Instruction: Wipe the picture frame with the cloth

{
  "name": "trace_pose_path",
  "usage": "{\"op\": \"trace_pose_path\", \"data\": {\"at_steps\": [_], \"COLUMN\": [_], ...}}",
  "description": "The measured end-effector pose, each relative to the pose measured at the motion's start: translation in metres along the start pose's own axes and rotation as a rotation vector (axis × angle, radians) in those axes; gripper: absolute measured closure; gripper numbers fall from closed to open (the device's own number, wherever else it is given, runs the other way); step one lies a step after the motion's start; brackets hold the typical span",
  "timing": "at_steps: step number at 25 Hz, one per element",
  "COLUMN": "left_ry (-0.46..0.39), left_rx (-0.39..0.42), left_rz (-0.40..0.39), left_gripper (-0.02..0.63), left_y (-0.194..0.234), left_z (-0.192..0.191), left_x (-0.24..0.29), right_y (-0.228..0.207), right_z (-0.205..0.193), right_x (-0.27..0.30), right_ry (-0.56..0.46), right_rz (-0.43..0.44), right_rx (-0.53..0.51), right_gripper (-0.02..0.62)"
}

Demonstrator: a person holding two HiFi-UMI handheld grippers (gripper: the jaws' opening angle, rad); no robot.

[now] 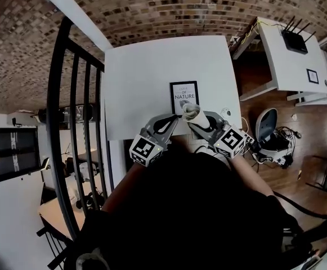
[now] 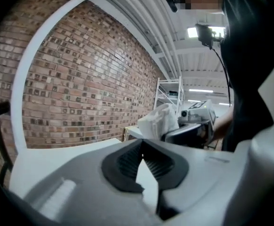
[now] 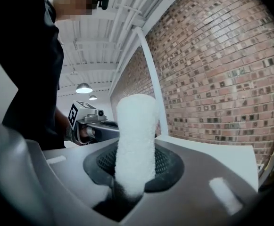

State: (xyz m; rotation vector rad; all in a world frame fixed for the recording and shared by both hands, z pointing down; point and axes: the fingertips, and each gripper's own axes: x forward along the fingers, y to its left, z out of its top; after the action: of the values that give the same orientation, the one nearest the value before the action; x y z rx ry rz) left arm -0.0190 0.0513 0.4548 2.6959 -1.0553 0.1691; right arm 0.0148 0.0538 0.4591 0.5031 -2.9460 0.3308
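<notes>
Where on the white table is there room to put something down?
The white table is bare from the brick wall down to the black-framed picture, and along its left side by the black railing. It's crowded at the near edge, where the right gripper holds the rolled white cloth beside the left gripper.

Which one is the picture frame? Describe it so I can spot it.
Find the white table by the brick wall. Near its front edge, just beyond the rolled cloth in the right claw, sits the picture frame. It is the table's only black-bordered rectangle, its white print reading NATURE.
</notes>
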Motion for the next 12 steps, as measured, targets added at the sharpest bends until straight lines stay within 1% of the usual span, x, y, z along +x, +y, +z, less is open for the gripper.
{"op": "trace_pose_path", "data": {"at_steps": [4, 6, 9, 12], "left_ry": [-0.018, -0.008, 0.008, 0.024], "left_rx": [0.014, 0.024, -0.003, -0.015], "left_rz": [-0.007, -0.011, -0.030, -0.026], "left_gripper": [0.604, 0.604, 0.604, 0.604], "left_y": [0.049, 0.069, 0.084, 0.091], "left_z": [0.004, -0.001, -0.006, -0.010], "left_x": [-0.010, -0.013, -0.013, -0.010], "right_y": [-0.018, -0.028, -0.042, -0.061], "right_z": [-0.006, -0.011, -0.023, -0.043], "right_x": [0.046, 0.066, 0.087, 0.098], "right_ry": [0.082, 0.122, 0.187, 0.271], "right_rz": [-0.022, -0.032, -0.048, -0.062], "right_rx": [0.001, 0.009, -0.011, -0.037], "right_gripper": [0.489, 0.489, 0.489, 0.489]}}
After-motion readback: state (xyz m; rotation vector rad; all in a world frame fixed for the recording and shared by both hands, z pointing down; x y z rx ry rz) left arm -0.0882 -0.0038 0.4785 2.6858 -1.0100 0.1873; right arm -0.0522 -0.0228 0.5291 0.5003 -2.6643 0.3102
